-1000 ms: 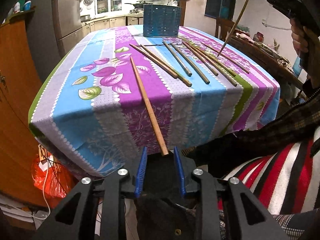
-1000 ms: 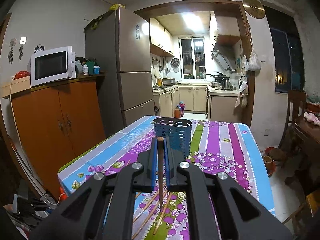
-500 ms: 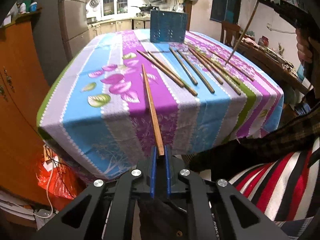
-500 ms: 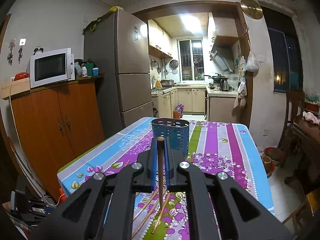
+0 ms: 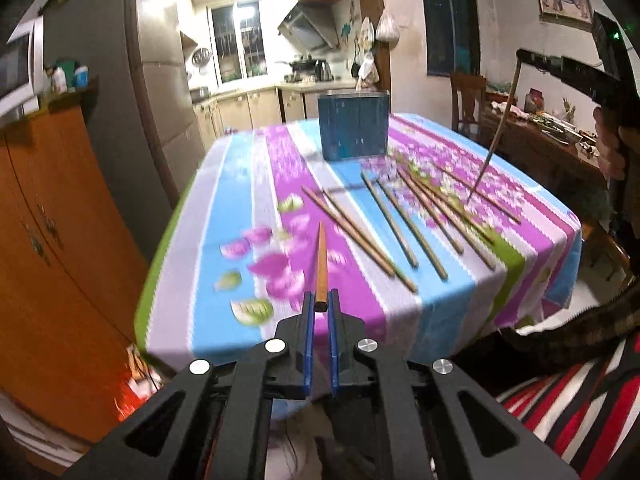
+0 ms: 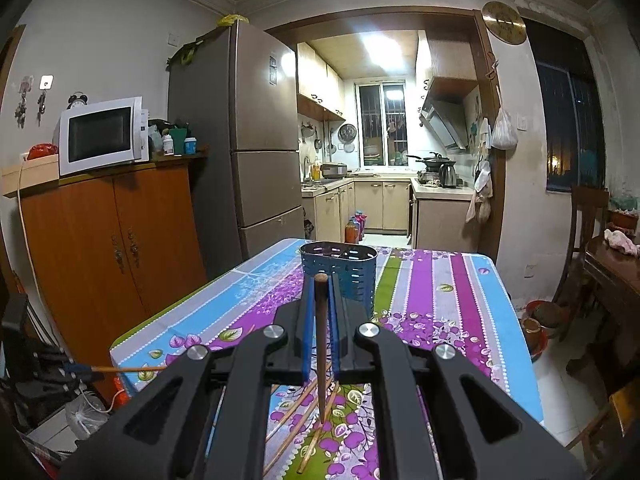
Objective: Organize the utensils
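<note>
Left wrist view motion-blurred; exact chopstick count on the striped floral tablecloth (image 5: 248, 184) uncertain, roughly eight, lying at 1 o'clock from the left gripper (image 5: 320, 308). That gripper is tilted down, jaws pinched on one orange-brown wooden chopstick (image 5: 321, 264), raised off the cloth. Right gripper (image 6: 320, 280), nearly level, clamps a dark wooden chopstick (image 6: 320, 344) hanging point-down. One blue perforated utensil holder (image 6: 340, 276) at 12 o'clock, contents unseen.
</note>
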